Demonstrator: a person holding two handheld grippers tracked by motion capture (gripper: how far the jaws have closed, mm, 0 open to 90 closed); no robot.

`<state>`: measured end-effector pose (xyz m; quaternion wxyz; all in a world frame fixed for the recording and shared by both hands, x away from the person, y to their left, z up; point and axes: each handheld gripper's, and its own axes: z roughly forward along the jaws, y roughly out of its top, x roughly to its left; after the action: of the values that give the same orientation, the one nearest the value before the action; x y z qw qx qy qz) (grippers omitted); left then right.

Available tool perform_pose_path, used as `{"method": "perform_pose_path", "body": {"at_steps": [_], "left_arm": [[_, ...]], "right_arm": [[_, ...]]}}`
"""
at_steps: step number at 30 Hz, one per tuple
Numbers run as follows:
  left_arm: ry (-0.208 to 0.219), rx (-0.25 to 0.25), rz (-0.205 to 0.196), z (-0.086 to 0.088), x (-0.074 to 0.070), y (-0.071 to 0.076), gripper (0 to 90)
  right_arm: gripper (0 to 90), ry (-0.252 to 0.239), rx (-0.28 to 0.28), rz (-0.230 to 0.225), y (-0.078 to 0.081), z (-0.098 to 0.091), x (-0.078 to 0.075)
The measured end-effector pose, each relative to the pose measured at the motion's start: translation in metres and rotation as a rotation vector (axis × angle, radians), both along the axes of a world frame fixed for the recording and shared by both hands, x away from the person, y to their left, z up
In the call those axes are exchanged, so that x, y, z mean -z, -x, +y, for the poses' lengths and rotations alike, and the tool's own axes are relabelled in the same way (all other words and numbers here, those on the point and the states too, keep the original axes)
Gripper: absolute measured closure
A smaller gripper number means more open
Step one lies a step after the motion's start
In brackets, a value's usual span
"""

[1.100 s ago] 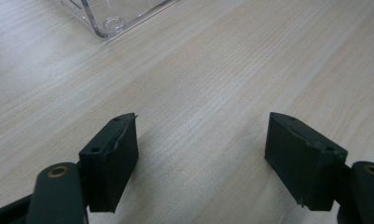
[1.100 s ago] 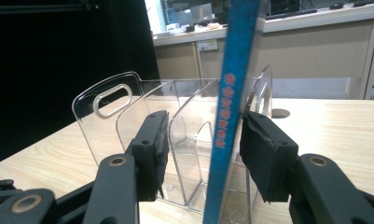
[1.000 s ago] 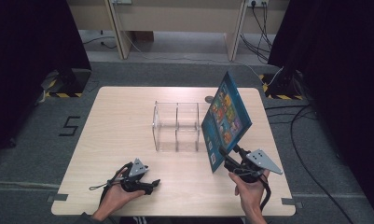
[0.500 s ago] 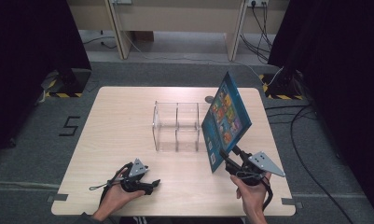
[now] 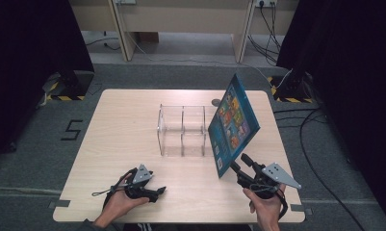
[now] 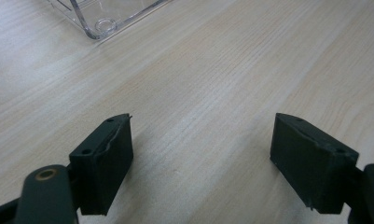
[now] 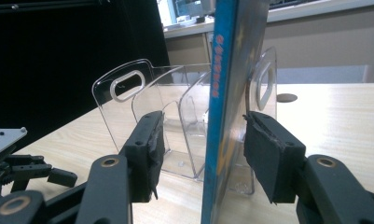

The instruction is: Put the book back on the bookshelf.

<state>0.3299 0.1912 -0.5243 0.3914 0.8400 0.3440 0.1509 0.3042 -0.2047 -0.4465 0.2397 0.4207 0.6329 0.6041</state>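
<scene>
A blue picture book (image 5: 235, 126) stands on edge, tilted, at the right end of a clear plastic rack (image 5: 183, 130). Whether its far part sits inside the rack I cannot tell. My right gripper (image 5: 238, 161) straddles the book's near lower corner. In the right gripper view the book's spine (image 7: 217, 93) stands between the jaws of the right gripper (image 7: 203, 123) with a gap on each side; they have just been opening. My left gripper (image 5: 157, 191) lies low on the table at the front left. In its own view the left gripper (image 6: 201, 126) has its jaws apart, just opening further, with only bare wood between them.
The light wooden table (image 5: 128, 120) carries the rack at its middle. The rack's corner (image 6: 100, 18) lies ahead of the left gripper. The rack's dividers (image 7: 128, 93) rise behind the book. The left gripper (image 7: 17, 163) rests at the lower left. Dark curtains flank the table, and cables lie on the floor.
The right gripper's jaws have spread away from the book's corner and the hand has shifted slightly. The book stays upright. The left hand has not moved.
</scene>
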Motion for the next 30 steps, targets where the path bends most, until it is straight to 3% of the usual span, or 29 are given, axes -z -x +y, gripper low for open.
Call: {"method": "perform_pose_path", "body": {"at_steps": [20, 30], "left_arm": [[-0.014, 0.026, 0.013, -0.002, 0.001, 0.001, 10.0], [-0.016, 0.03, 0.017, -0.002, 0.001, 0.002, 7.7]], "right_arm": [[37.0, -0.02, -0.002, 0.037, 0.009, -0.012, 0.009], [27.2, -0.025, 0.026, 0.04, 0.014, -0.02, 0.012]]}}
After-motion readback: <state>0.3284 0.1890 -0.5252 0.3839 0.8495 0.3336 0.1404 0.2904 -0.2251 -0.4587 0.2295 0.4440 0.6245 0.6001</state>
